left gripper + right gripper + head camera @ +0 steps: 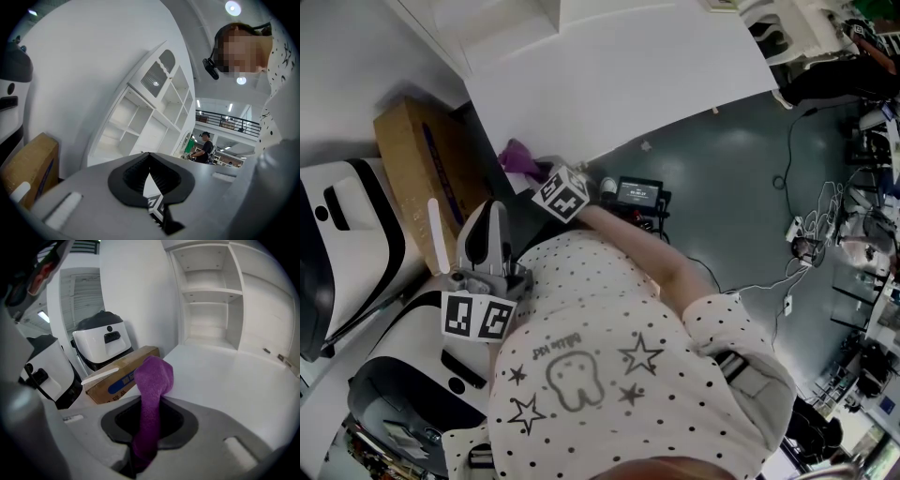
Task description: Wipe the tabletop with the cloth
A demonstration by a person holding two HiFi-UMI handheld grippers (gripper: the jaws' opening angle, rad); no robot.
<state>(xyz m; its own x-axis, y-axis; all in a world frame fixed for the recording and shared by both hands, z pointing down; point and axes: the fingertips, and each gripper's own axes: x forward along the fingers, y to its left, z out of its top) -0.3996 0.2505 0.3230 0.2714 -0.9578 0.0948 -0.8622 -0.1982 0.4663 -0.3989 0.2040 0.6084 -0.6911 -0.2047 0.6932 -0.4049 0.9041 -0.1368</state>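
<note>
A purple cloth [517, 157] hangs at the near left edge of the white tabletop [619, 75]. My right gripper [534, 171] is shut on it. In the right gripper view the cloth [153, 378] stands up out of the closed jaws of the right gripper [151, 400] and flops forward over the tabletop [234, 380]. My left gripper [494, 208] is held lower and to the left, off the table, close to the person's spotted shirt. In its own view the left gripper [149, 155] is shut with nothing between the jaws.
A cardboard box [417, 159] lies left of the table, with white and black machines [337, 253] beside it. White open shelves [220, 291] stand beyond the table. A small black device [639, 194] and loose cables [806, 234] lie on the grey floor to the right.
</note>
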